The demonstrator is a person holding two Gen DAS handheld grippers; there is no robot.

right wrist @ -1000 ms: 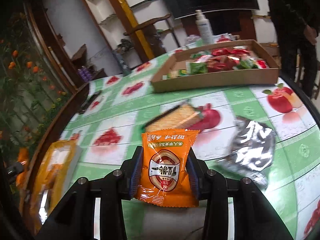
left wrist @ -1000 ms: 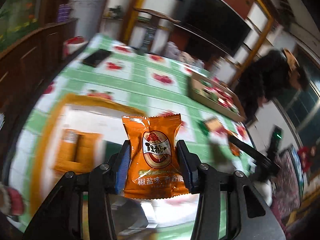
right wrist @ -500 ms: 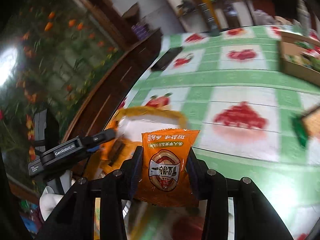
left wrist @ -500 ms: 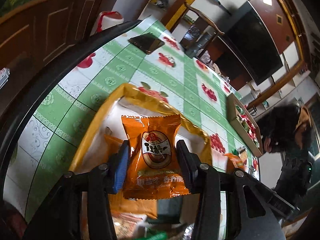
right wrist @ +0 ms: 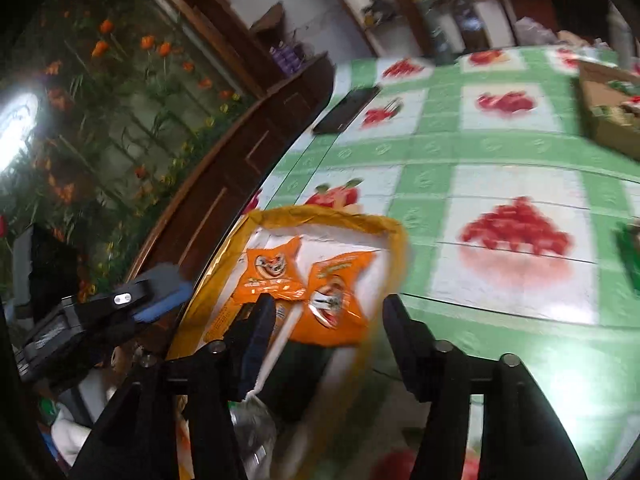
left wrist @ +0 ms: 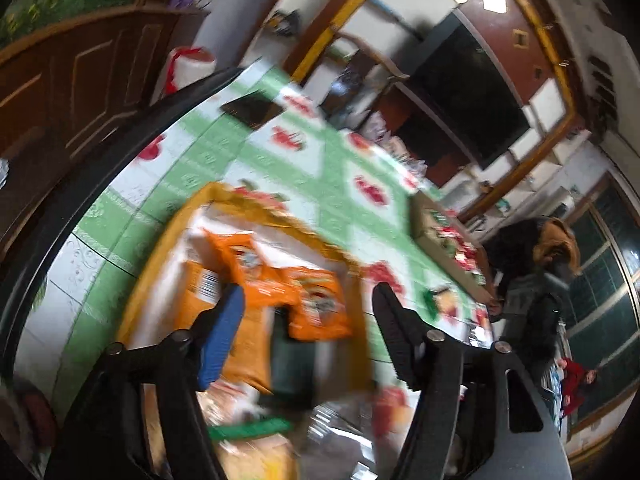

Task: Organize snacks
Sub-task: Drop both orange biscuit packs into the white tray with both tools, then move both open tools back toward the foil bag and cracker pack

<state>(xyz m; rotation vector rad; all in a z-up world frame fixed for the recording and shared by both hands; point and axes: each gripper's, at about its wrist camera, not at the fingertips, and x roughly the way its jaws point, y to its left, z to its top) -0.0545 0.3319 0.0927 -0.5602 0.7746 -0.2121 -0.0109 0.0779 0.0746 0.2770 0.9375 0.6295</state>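
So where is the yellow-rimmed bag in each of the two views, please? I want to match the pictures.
Left wrist view: the yellow-rimmed bag sits at lower centre-left, its mouth open, with orange snack packets inside.
Right wrist view: the bag sits at lower centre-left, near the table's edge, holding the same packets.
Shared landmark: the black phone lying on the green tablecloth beyond the bag.

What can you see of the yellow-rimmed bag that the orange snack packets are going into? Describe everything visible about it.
The yellow-rimmed bag lies at the near edge of the table, its mouth gaping toward both cameras. The rim is a crinkled golden-yellow band; the inside looks white and glossy, like foil or plastic film. Two orange snack packets lie loose in the opening, with other packaging under them, blurred. The bag rests on the green fruit-print tablecloth. No claw touches it in these views.
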